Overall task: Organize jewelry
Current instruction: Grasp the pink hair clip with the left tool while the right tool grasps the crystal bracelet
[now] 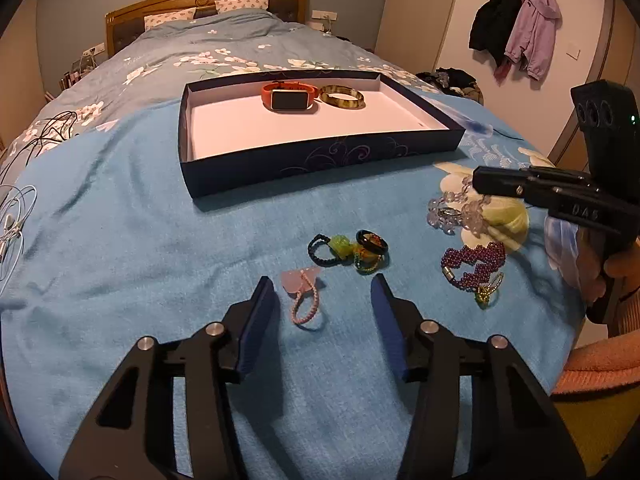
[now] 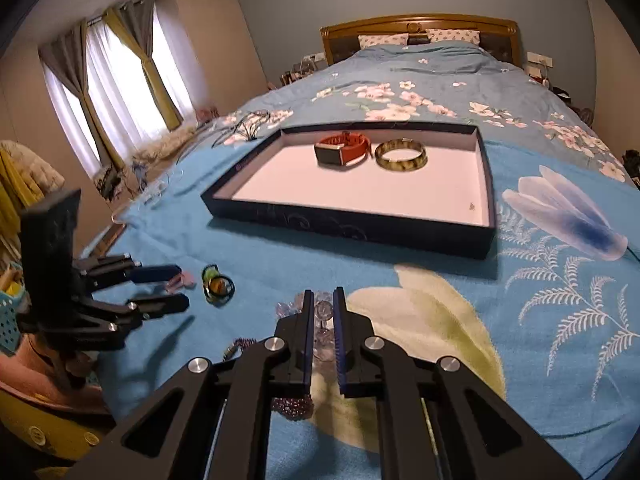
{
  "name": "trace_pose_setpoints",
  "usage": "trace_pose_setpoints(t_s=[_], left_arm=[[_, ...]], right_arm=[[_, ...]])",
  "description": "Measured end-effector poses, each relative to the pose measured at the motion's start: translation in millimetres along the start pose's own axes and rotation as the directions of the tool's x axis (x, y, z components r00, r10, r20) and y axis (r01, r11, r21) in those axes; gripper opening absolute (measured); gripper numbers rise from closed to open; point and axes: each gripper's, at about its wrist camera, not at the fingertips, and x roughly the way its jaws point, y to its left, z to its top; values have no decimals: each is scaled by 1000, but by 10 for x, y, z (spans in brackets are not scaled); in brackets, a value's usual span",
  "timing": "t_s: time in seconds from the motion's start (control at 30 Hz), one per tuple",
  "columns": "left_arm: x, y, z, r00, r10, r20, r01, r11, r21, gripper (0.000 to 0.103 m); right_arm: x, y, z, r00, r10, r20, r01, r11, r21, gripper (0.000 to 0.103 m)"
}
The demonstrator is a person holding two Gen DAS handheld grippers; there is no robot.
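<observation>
A: Item one, left gripper (image 1: pixel 324 292): jaws wide, holding nothing, low over the blue blanket (image 1: pixel 160 240). The pink braided loop (image 1: pixel 305 304) lies between its fingers, not touching either.

B: Next along?

A: Item two, a small heap just beyond: black cord loop (image 1: pixel 320 250), green knot, black ring (image 1: pixel 372 241). Item three, purple beaded bracelet (image 1: pixel 474 264), farther right. Item four, clear crystal bracelet (image 2: pixel 323 314): the right gripper (image 2: pixel 322 300) has its jaws narrow around it, apparently pinching a bead, though firm contact cannot be confirmed.

B: And the destination?

A: Dark box (image 1: pixel 320 160), well beyond the loose pieces, already holding an orange watch (image 1: pixel 290 96) and a mottled bangle (image 1: pixel 343 97), side by side at the far wall.

B: Handling note for item four?

A: Beads are smooth and strung loosely. Likely best to squeeze fully before raising, lift straight and slowly so the hanging part does not snag the purple bracelet, then set it down in the bare white floor nearer the front.
</observation>
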Motion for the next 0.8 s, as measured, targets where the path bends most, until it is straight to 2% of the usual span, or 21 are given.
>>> trace_pose_setpoints(t_s=[0.2, 0.57, 0.8], left_arm=[[15, 18, -1, 1000, 5, -4, -5, 1000, -4, 40], [3, 78, -10, 1000, 9, -4, -9, 1000, -15, 13], [-18, 92, -18, 1000, 9, -3, -9, 1000, -13, 12]], right_arm=[[-117, 15, 71, 999, 31, 40, -32, 999, 12, 8], [-388, 131, 220, 988, 81, 129, -82, 997, 1, 8], [-504, 162, 311, 981, 83, 173, -83, 997, -8, 8]])
